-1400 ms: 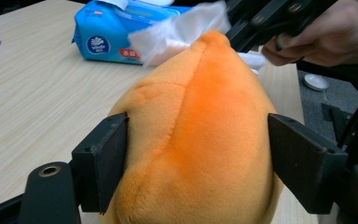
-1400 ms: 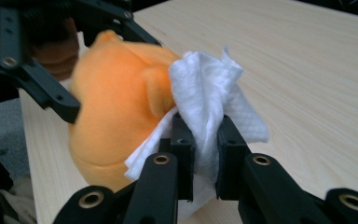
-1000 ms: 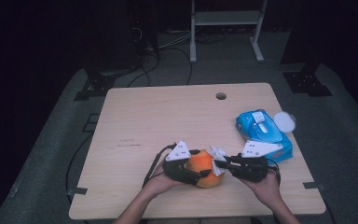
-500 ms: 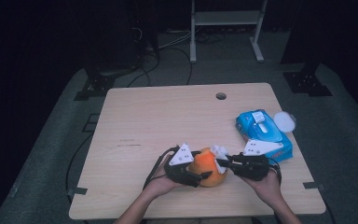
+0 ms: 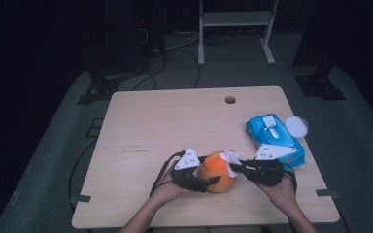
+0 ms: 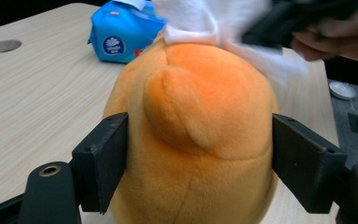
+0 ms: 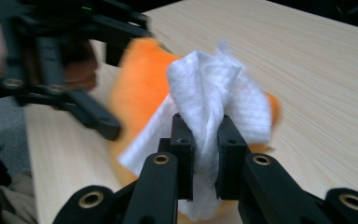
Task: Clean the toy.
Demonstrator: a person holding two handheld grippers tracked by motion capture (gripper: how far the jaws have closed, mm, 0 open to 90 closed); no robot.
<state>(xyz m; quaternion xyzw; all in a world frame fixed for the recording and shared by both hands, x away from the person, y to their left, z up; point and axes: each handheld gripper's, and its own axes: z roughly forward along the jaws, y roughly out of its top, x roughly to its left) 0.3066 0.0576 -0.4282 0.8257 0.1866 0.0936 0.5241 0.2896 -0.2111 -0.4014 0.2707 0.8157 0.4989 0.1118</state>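
An orange plush toy (image 5: pixel 217 171) stands near the table's front edge. My left gripper (image 5: pixel 212 175) holds it from the left. In the left gripper view the two jaws (image 6: pixel 200 149) press into the toy's (image 6: pixel 200 93) sides; they have just been closing on it. My right gripper (image 5: pixel 235 167) comes in from the right, shut on a crumpled white wipe (image 5: pixel 230 159). In the right gripper view the wipe (image 7: pixel 209 88) is pinched between the jaws (image 7: pixel 205 140) and lies against the top of the toy (image 7: pixel 137 79). The wipe (image 6: pixel 205 18) looks blurred on the toy's top.
A blue pack of wipes (image 5: pixel 274 138) lies at the table's right edge, with a white round lid (image 5: pixel 297 125) beside it. The wooden table (image 5: pixel 175 126) has a cable hole (image 5: pixel 230 100) at the back. Dark floor and stands surround the table.
The wipe in the right gripper has shifted slightly across the top of the plush toy. The left hand has kept the toy in the same spot.
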